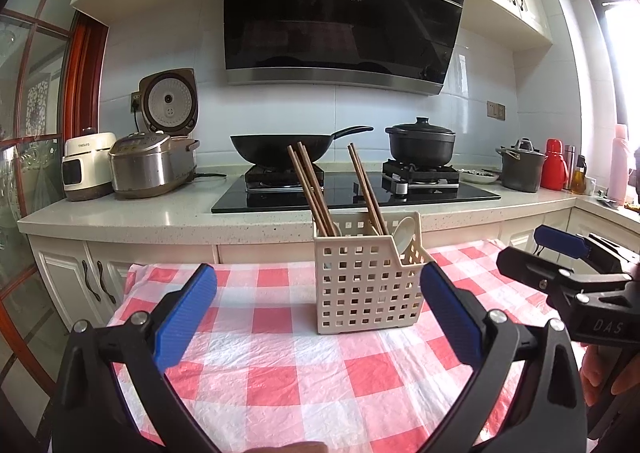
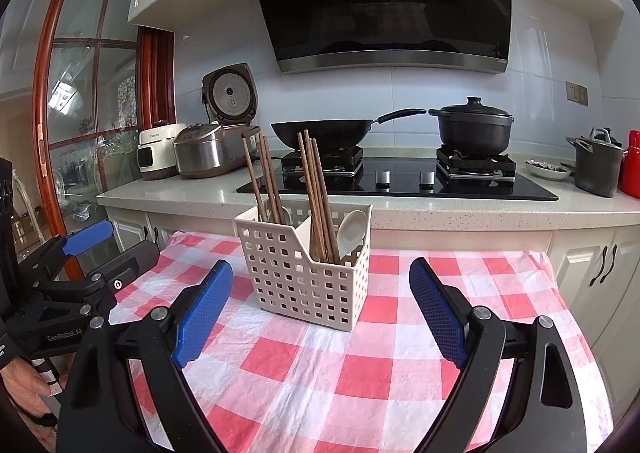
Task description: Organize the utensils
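A cream perforated utensil basket [image 1: 366, 285] stands on the red-and-white checked tablecloth [image 1: 300, 373]; it also shows in the right wrist view [image 2: 308, 281]. It holds brown wooden chopsticks [image 1: 310, 189] [image 2: 316, 193] in two compartments and a white spoon [image 1: 404, 231] [image 2: 352, 231]. My left gripper [image 1: 318, 277] is open and empty, just in front of the basket. My right gripper [image 2: 320, 273] is open and empty, also in front of the basket. The right gripper shows at the right edge of the left wrist view [image 1: 572, 277], and the left gripper shows at the left edge of the right wrist view [image 2: 80, 277].
Behind the table runs a kitchen counter [image 1: 160, 213] with a rice cooker [image 1: 152, 165], a black hob [image 1: 352, 189] with a wok [image 1: 280, 147] and a black pot [image 1: 422, 145], a grey pot [image 1: 520, 169] and a red flask [image 1: 554, 165]. The table's edges lie left and right.
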Demonstrator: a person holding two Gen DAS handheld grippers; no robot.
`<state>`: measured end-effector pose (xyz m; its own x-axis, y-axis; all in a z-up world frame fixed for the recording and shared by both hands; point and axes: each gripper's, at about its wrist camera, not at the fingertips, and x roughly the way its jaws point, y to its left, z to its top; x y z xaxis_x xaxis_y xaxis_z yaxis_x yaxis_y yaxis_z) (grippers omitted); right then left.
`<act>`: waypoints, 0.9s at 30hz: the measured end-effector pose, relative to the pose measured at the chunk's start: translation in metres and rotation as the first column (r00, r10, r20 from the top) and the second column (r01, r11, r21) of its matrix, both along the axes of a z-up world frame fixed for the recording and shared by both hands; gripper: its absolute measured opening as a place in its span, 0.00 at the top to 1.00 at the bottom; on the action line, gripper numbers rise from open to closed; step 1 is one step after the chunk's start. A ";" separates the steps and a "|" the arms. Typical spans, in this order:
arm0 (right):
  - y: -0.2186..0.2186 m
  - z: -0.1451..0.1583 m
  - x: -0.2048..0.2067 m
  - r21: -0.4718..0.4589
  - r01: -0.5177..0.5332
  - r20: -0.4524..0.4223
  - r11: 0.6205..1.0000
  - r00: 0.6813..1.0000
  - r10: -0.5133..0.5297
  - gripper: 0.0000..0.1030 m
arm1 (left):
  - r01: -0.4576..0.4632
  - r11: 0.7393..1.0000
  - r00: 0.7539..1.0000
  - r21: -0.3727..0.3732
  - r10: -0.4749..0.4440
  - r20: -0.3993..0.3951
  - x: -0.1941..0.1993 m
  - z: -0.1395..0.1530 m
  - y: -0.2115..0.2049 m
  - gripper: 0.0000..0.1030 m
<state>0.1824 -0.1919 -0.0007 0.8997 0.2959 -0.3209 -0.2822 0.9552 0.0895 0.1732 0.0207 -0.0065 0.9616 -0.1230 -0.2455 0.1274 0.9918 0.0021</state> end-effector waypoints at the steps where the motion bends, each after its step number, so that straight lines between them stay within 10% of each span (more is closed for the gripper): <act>1: 0.000 0.000 0.000 0.001 0.001 0.000 1.000 1.000 -0.001 0.18 | 0.000 1.000 1.000 0.000 0.000 0.000 0.000 0.000 0.000 0.05; 27: -0.003 0.006 -0.007 -0.006 0.002 0.020 1.000 1.000 -0.002 0.18 | 0.018 1.000 1.000 -0.010 -0.018 0.001 -0.005 0.007 -0.001 0.05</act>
<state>0.1752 -0.1948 0.0056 0.9066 0.2924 -0.3044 -0.2823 0.9562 0.0777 0.1682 0.0198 0.0006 0.9593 -0.1425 -0.2438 0.1451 0.9894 -0.0075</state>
